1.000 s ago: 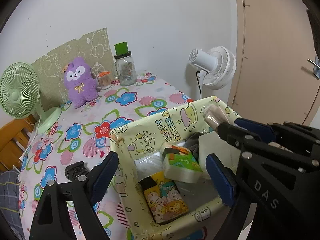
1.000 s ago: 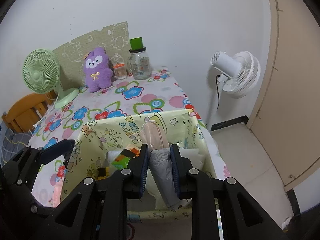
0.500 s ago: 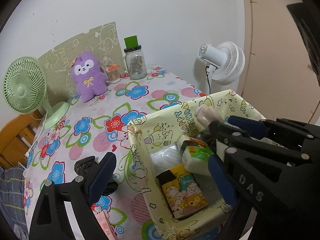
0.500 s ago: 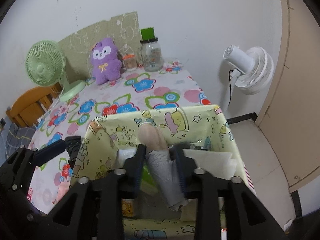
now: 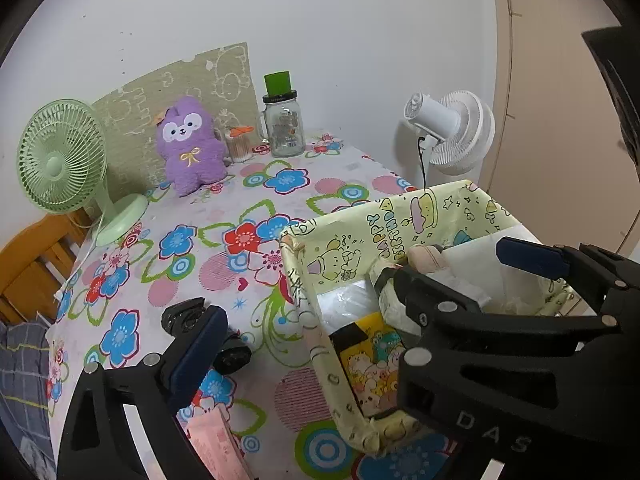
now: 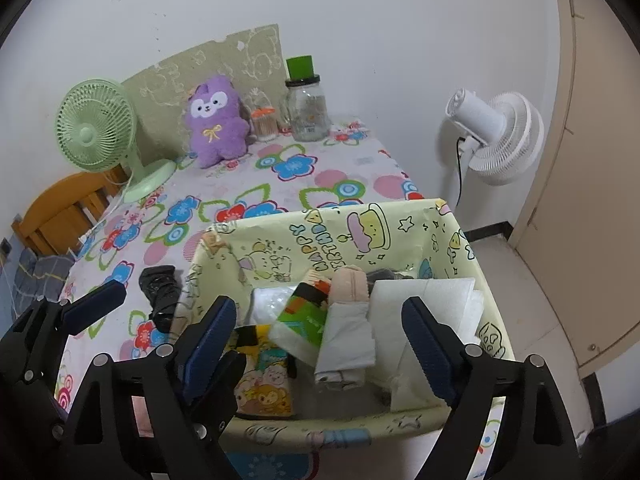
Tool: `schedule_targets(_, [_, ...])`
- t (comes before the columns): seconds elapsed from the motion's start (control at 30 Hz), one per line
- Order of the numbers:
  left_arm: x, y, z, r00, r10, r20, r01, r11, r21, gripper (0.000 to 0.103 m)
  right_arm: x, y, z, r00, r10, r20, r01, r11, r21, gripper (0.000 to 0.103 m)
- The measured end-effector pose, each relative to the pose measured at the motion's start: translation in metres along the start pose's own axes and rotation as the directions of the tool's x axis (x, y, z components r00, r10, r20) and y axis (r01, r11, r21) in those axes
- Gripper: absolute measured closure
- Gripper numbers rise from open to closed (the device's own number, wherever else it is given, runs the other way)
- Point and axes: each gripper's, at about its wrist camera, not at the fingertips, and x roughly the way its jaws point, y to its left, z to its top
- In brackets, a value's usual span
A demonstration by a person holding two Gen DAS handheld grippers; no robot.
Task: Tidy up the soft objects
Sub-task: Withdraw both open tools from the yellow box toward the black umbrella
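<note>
Counter: a flowered cloth covers it, with fans, a jar and a purple plush toy parked at the back, well clear of the work.
Box: the yellow cartoon-print box sits at the near edge, open-topped so things drop straight in.
Right gripper: poised over the box, fingers spread wide and holding nothing.
Left gripper: fingers wide apart and empty, straddling the box's left wall; I'd say it's lining up the next pick.
Rolled cloth: the grey-and-peach roll lies free inside the box, leaning on a tissue pack. Stowed, by the look of it.
Black bundle: out on the cloth just beside the box, a likely next candidate.
</note>
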Motion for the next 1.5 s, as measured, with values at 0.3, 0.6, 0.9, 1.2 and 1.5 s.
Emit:
schedule_targets(0.3, [-0.023, 0.008, -0.009, 0.999, 0.009, 0.035, -0.009, 1.000, -0.013, 0.002, -0.020, 0.017, -0.008, 0.999, 0.011, 0.030, -0.011, 1.000, -0.009, 0.013])
schedule_targets(0.6, [-0.046, 0.019, -0.021, 0.998, 0.025, 0.064, -0.023, 0.999, -0.031, 0.002, -0.040, 0.033, -0.016, 0.998, 0.020, 0.062, -0.018, 0.999, -0.031, 0.013])
schedule_targets(0.9, [-0.061, 0.025, -0.032, 0.996, 0.038, 0.081, -0.035, 0.999, -0.037, 0.002, -0.058, 0.049, -0.024, 0.995, 0.038, 0.091, -0.032, 0.998, -0.061, 0.010])
schedule_targets(1.2, [-0.077, 0.033, -0.040, 0.993, 0.062, 0.098, -0.056, 0.997, -0.060, 0.000, -0.076, 0.062, -0.031, 0.990, 0.041, 0.136, -0.028, 0.995, -0.096, 0.006])
schedule_targets(1.5, [-0.089, 0.039, -0.051, 0.991, 0.077, 0.109, -0.069, 0.995, -0.075, 0.000, -0.091, 0.077, -0.041, 0.985, 0.055, 0.166, -0.033, 0.990, -0.135, 0.004])
